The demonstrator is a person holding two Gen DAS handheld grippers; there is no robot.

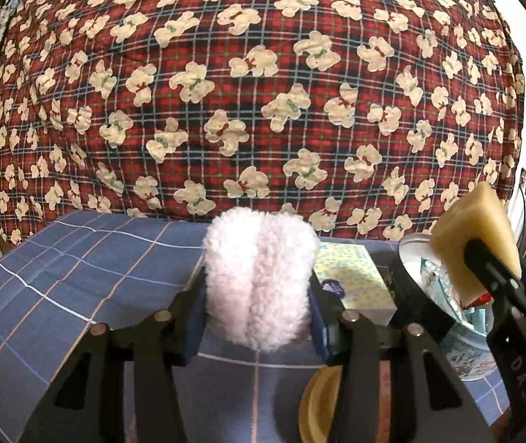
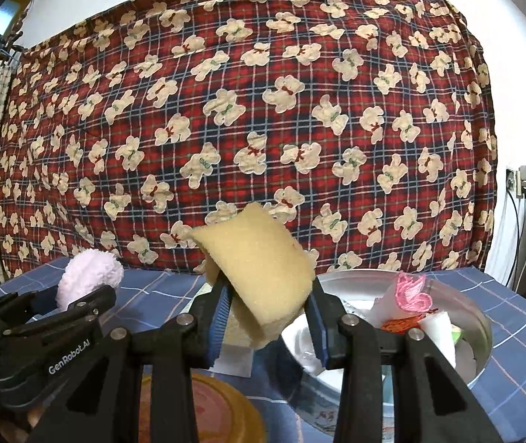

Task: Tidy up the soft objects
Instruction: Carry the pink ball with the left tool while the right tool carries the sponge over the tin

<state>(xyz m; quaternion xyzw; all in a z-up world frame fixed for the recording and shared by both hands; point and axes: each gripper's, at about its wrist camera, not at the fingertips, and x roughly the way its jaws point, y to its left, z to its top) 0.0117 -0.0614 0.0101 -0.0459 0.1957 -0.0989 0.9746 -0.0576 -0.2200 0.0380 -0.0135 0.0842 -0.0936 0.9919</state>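
My left gripper [image 1: 257, 317] is shut on a fluffy pale pink pad [image 1: 259, 280], squeezed between its blue pads and held above the blue checked tablecloth [image 1: 78, 280]. My right gripper [image 2: 266, 323] is shut on a bent yellow sponge [image 2: 259, 269], lifted beside a round metal tin [image 2: 480, 354]. In the left wrist view the sponge [image 1: 473, 236] and the right gripper's finger [image 1: 499, 280] show at the right over the tin [image 1: 414, 247]. In the right wrist view the pink pad [image 2: 91, 277] and the left gripper [image 2: 78, 306] show at the left.
The tin holds several soft items, among them a pink embroidered cloth [image 2: 414, 291]. A yellow patterned tissue box [image 1: 355, 280] lies behind the left gripper. A yellow-rimmed lid [image 2: 211, 409] sits near the front. A red bear-print blanket [image 1: 263, 92] hangs as backdrop.
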